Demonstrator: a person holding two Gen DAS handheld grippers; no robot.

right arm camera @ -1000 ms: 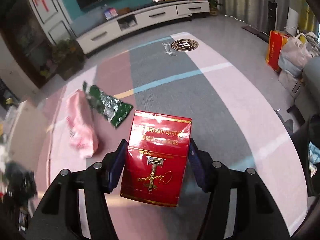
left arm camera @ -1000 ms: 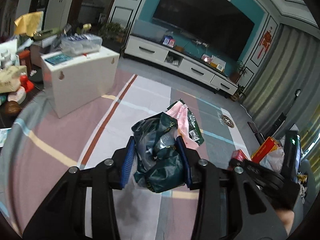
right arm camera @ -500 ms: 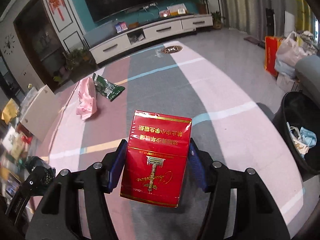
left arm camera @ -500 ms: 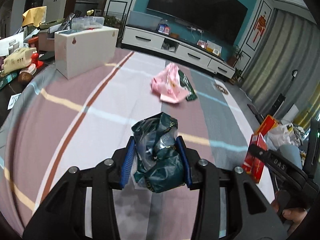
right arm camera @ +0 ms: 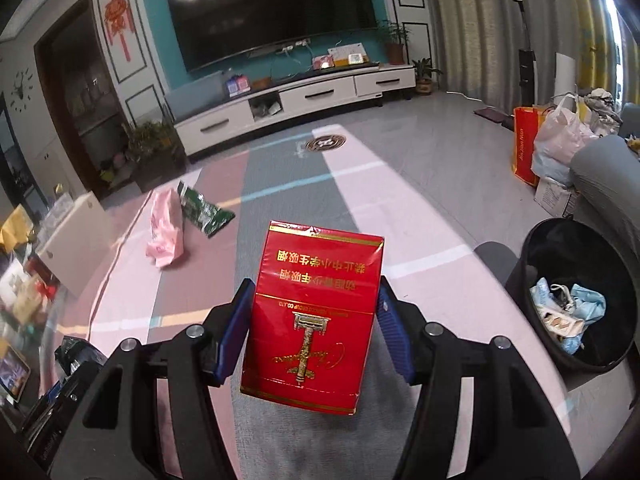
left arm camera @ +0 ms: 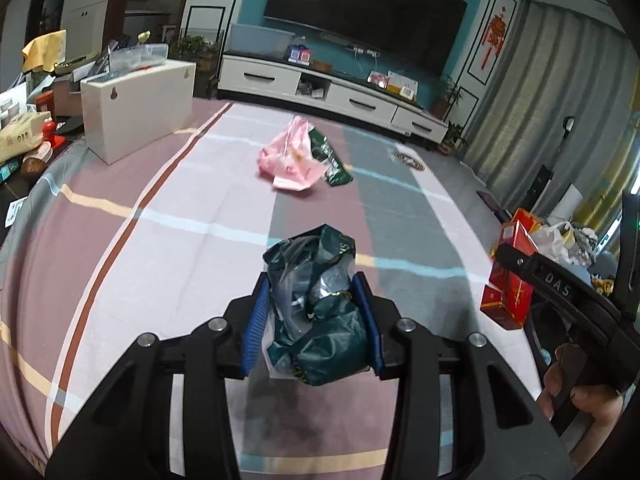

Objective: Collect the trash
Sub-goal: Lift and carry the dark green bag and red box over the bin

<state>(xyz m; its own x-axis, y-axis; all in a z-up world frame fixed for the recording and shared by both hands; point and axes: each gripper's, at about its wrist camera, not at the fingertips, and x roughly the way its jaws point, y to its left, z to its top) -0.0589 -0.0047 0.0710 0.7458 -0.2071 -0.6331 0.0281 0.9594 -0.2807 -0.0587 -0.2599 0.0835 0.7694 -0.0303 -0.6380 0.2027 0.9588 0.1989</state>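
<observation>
Carrying trash in both grippers, the person has one governing relation to resolve: the black bin (right arm camera: 576, 292) lies to the right of the right gripper (right arm camera: 316, 324) and slightly toward the camera, its open mouth facing up. The bin appears only in the right wrist view; in the left wrist view it cannot be made out. Judged from this, the right hand is the nearer one and should unload first.

Right gripper: clenched on a red carton (right arm camera: 314, 316). The blue pads press both long side faces. The carton's long axis runs forward along the fingers, and its far end projects well beyond the fingertips. To drop it in, the gripper would likely need to swing right until the carton hangs over the bin's mouth.

Left gripper (left arm camera: 312, 316): clenched on a crumpled dark green wrapper (left arm camera: 316, 304), which bulges above and ahead of the pads. In this view the right gripper and red carton sit at the right edge, between the left gripper and the presumed bin side.

The bin already holds crumpled paper and packaging.

Remaining trash: a pink bag (left arm camera: 290, 160) and a flat green packet (left arm camera: 330, 158) lie touching each other on the striped rug (left arm camera: 192, 216), well ahead of both grippers and away from the bin.
</observation>
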